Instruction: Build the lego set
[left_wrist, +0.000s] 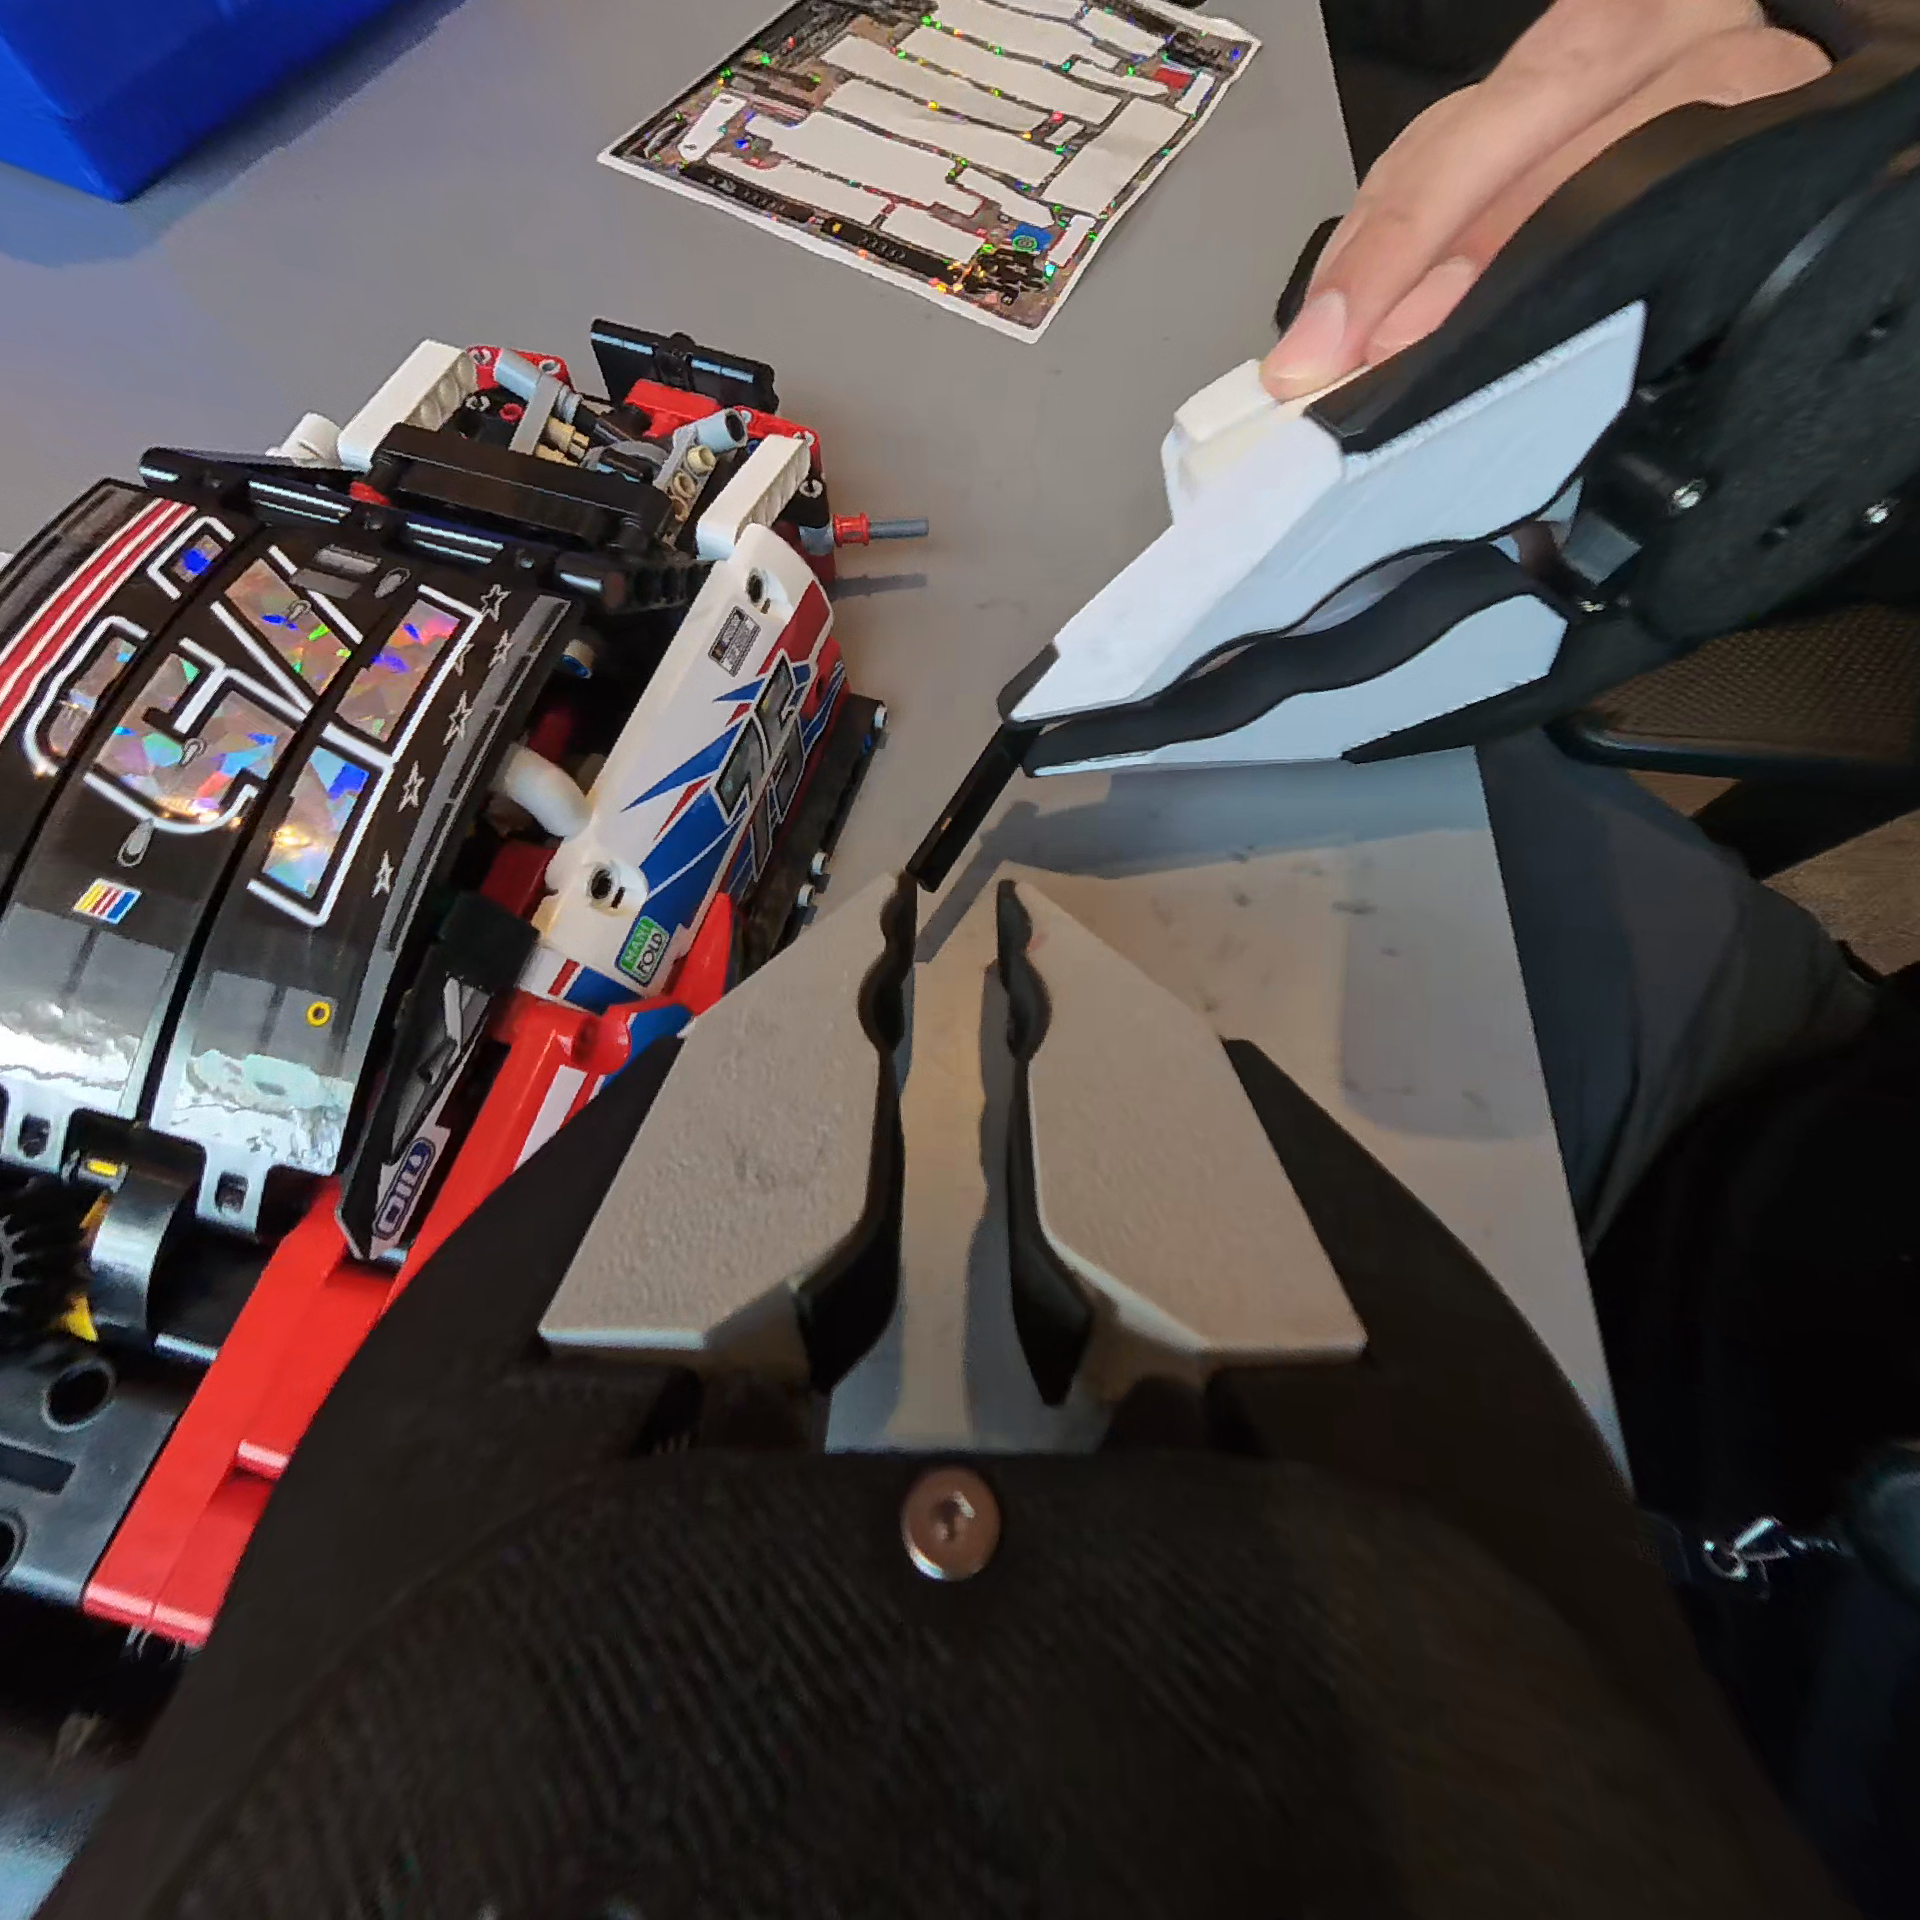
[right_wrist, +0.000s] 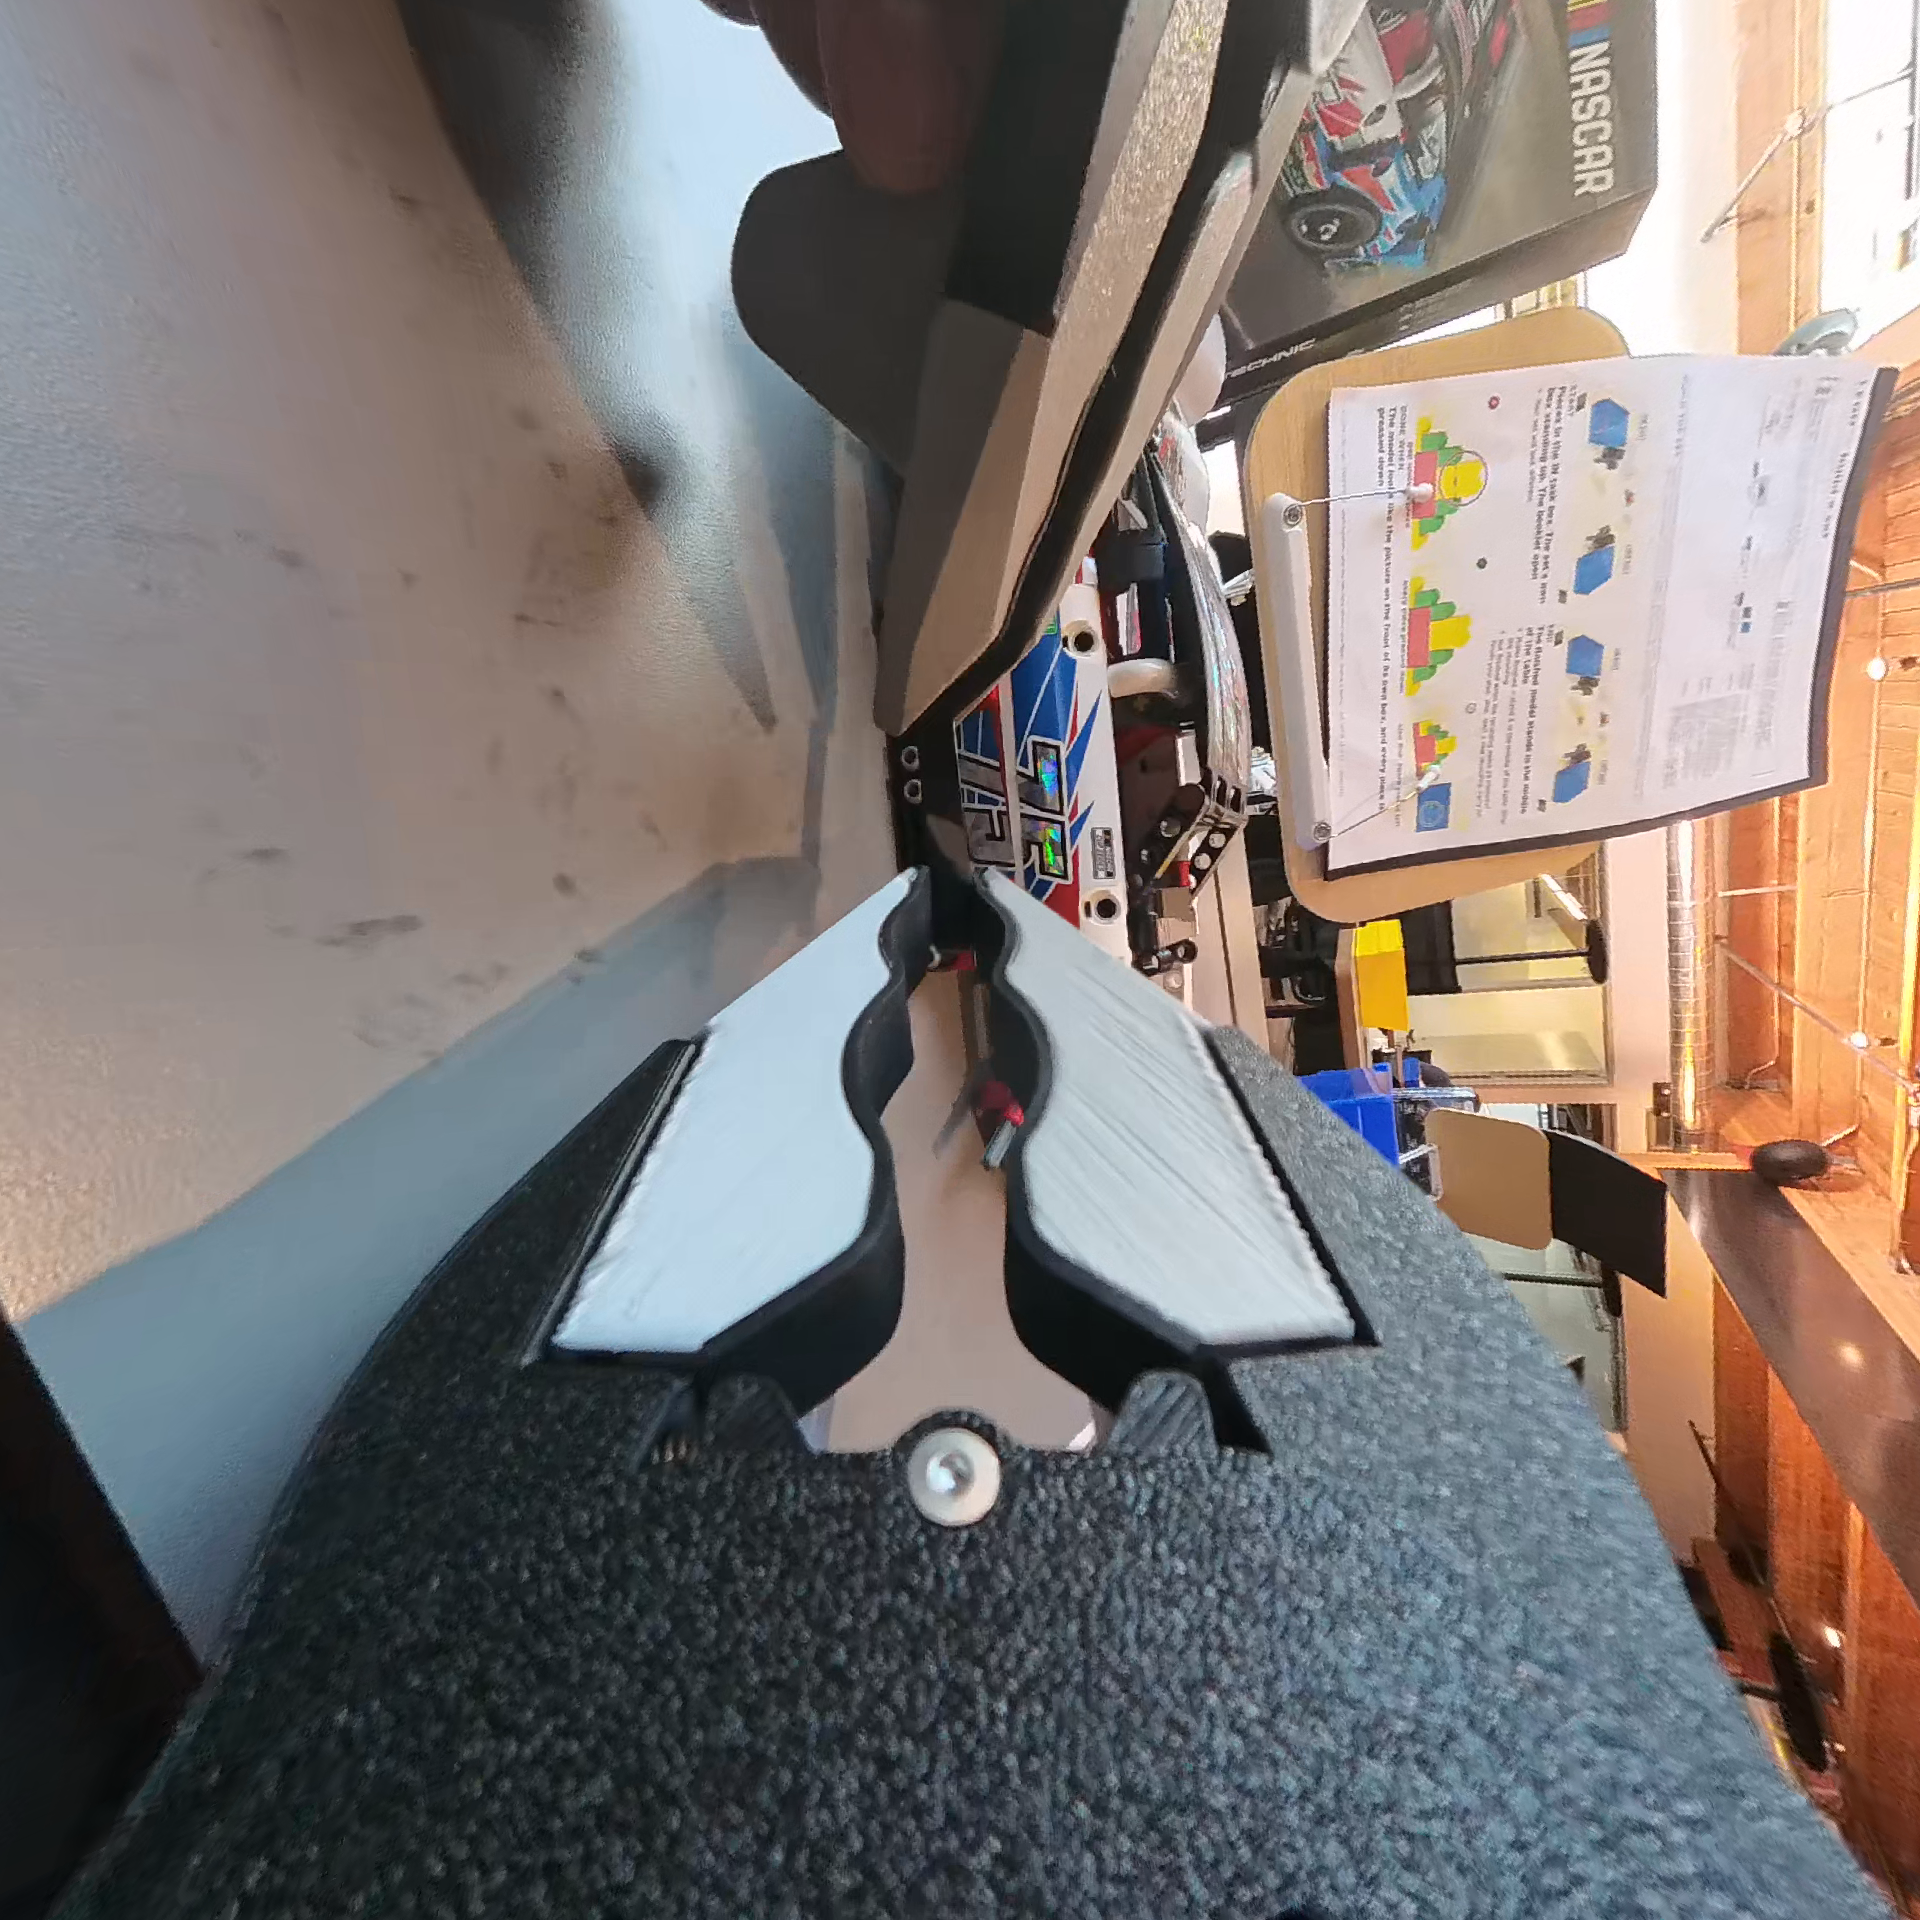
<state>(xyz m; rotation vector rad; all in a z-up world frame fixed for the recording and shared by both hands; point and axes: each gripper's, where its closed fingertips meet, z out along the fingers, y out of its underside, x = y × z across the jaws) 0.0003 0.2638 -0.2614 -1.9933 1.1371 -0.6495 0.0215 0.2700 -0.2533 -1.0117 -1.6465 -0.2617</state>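
The lego car (left_wrist: 395, 831) lies on the grey table (left_wrist: 1039, 488), left of both grippers. The right gripper (left_wrist: 1013, 727) is clenched on a small black piece (left_wrist: 956, 821), its lower end at the left gripper (left_wrist: 956, 894), whose fingers stand slightly parted, gripping nothing. Beyond sits a sticker sheet (left_wrist: 935, 145).

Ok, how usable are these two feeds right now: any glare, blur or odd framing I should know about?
Left wrist view: sharp on the car, with rainbow glare off its foil roof stickers and the sticker sheet; wide-angle bending at the edges. Right wrist view: turned sideways, table washed pale, warm window light blown out at the far right, and the left gripper close, soft and in shadow.
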